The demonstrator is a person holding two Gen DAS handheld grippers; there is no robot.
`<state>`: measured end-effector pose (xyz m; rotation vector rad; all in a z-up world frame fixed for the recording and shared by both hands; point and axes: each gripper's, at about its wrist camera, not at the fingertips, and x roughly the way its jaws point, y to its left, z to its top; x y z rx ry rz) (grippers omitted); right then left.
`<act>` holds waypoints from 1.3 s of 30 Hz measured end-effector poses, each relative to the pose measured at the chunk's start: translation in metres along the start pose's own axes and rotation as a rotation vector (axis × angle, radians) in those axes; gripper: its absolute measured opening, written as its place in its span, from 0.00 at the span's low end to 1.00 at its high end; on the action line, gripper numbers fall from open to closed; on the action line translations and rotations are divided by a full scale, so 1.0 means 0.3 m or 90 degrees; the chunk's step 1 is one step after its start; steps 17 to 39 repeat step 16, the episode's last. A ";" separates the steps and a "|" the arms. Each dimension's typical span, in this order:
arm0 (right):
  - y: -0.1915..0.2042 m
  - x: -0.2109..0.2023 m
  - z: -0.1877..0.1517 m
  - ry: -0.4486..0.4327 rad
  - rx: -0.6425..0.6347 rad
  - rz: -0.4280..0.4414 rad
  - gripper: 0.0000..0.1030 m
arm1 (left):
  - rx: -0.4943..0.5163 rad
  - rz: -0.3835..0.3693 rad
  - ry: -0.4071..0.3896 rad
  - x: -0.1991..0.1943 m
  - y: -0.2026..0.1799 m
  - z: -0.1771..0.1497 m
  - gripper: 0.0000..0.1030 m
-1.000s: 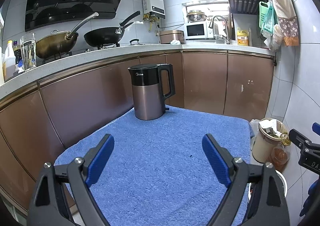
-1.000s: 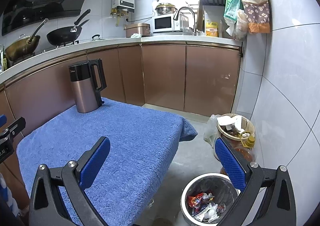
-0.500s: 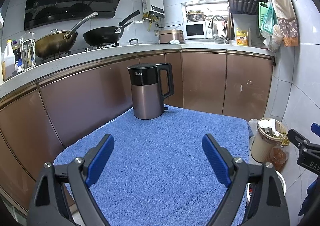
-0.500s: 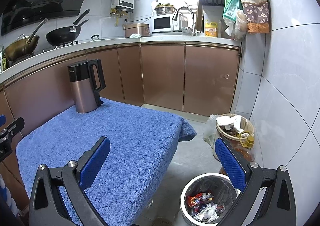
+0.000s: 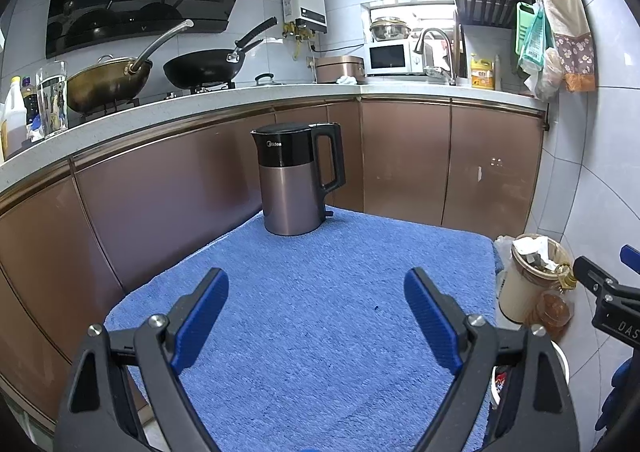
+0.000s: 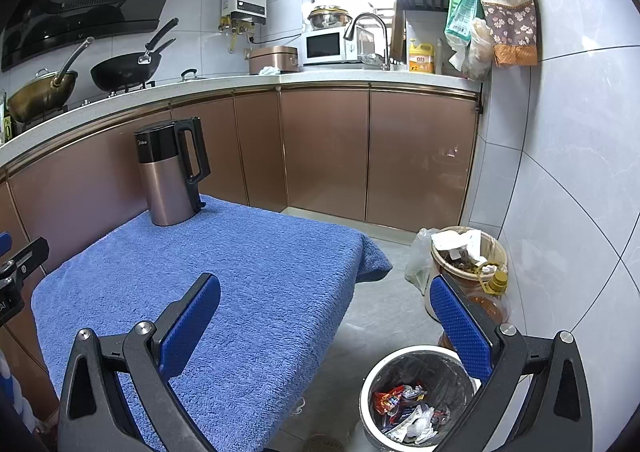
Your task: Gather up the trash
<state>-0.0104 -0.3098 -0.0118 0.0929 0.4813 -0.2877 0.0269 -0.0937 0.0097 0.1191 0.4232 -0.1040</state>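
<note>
- Left claw [image 5: 316, 294]: wide apart, nothing between the blue pads, hovering over the near half of the table [image 5: 360, 252].
- Right claw [image 6: 326, 300]: equally wide, empty, straddling the table's right edge, one pad over the towel, the other over the floor.
- Trash [image 6: 412, 408]: wrappers lying inside the lined bin [image 6: 400, 362] on the floor, below and just past the right edge, directly under the right claw's outer pad; nearer to the right claw by far.
- No loose wrapper visible on the blue towel; only a kettle [image 5: 298, 176] upright near the far left corner and a tiny dark speck at mid-towel.
- Judgement: collection looks finished or nearly so.
- Right view alone: bin contents, plus a fuller beige pail [image 6: 468, 252] against the wall.
- Left view alone: whole towel surface; bin reduced to a sliver behind the right finger.
</note>
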 end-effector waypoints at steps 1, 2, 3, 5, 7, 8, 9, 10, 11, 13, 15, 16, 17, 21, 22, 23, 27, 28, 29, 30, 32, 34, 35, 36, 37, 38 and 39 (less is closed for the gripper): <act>0.000 -0.001 -0.001 0.000 0.000 -0.001 1.00 | 0.000 -0.001 0.001 0.002 0.002 0.000 0.87; -0.003 0.000 -0.002 0.000 0.000 -0.001 1.00 | -0.001 -0.002 0.001 0.001 0.001 -0.001 0.87; -0.004 0.000 -0.004 0.000 0.001 -0.001 1.00 | -0.001 -0.003 0.001 0.001 0.003 -0.001 0.87; -0.005 0.000 -0.004 0.000 0.000 -0.001 1.00 | 0.000 -0.002 0.001 0.001 0.001 -0.001 0.87; -0.008 0.002 -0.006 0.001 0.001 -0.002 1.00 | 0.000 -0.002 0.001 0.001 0.002 -0.001 0.87; -0.011 0.002 -0.007 0.002 0.001 -0.003 1.00 | -0.001 -0.001 0.001 0.001 0.001 0.000 0.87; -0.011 0.002 -0.008 0.003 0.001 -0.003 1.00 | -0.002 -0.001 0.001 0.001 0.002 0.000 0.87; -0.012 0.001 -0.009 0.003 0.001 -0.004 1.00 | -0.002 -0.002 0.001 0.003 0.005 0.002 0.87; -0.012 0.002 -0.008 0.002 0.001 -0.003 1.00 | -0.003 -0.002 0.001 0.003 0.006 0.002 0.87; -0.012 0.002 -0.007 0.002 0.001 -0.003 1.00 | -0.007 -0.003 0.001 0.002 0.008 0.002 0.87; -0.014 0.002 -0.008 0.002 0.000 -0.003 1.00 | -0.010 -0.003 0.003 0.002 0.012 0.002 0.87; -0.014 0.004 -0.007 0.002 -0.001 -0.003 1.00 | -0.010 -0.004 0.003 0.004 0.016 0.003 0.87; -0.014 0.004 -0.007 0.002 -0.001 -0.003 1.00 | -0.010 -0.004 0.003 0.004 0.016 0.003 0.87; -0.014 0.004 -0.007 0.002 -0.001 -0.003 1.00 | -0.010 -0.004 0.003 0.004 0.016 0.003 0.87; -0.014 0.004 -0.007 0.002 -0.001 -0.003 1.00 | -0.010 -0.004 0.003 0.004 0.016 0.003 0.87; -0.014 0.004 -0.007 0.002 -0.001 -0.003 1.00 | -0.010 -0.004 0.003 0.004 0.016 0.003 0.87; -0.014 0.004 -0.007 0.002 -0.001 -0.003 1.00 | -0.010 -0.004 0.003 0.004 0.016 0.003 0.87; -0.014 0.004 -0.007 0.002 -0.001 -0.003 1.00 | -0.010 -0.004 0.003 0.004 0.016 0.003 0.87; -0.014 0.004 -0.007 0.002 -0.001 -0.003 1.00 | -0.010 -0.004 0.003 0.004 0.016 0.003 0.87; -0.014 0.004 -0.007 0.002 -0.001 -0.003 1.00 | -0.010 -0.004 0.003 0.004 0.016 0.003 0.87; -0.014 0.004 -0.007 0.002 -0.001 -0.003 1.00 | -0.010 -0.004 0.003 0.004 0.016 0.003 0.87; -0.014 0.004 -0.007 0.002 -0.001 -0.003 1.00 | -0.010 -0.004 0.003 0.004 0.016 0.003 0.87; -0.014 0.004 -0.007 0.002 -0.001 -0.003 1.00 | -0.010 -0.004 0.003 0.004 0.016 0.003 0.87; -0.014 0.004 -0.007 0.002 -0.001 -0.003 1.00 | -0.010 -0.004 0.003 0.004 0.016 0.003 0.87; -0.014 0.004 -0.007 0.002 -0.001 -0.003 1.00 | -0.010 -0.004 0.003 0.004 0.016 0.003 0.87; -0.014 0.004 -0.007 0.002 -0.001 -0.003 1.00 | -0.010 -0.004 0.003 0.004 0.016 0.003 0.87; -0.014 0.004 -0.007 0.002 -0.001 -0.003 1.00 | -0.010 -0.004 0.003 0.004 0.016 0.003 0.87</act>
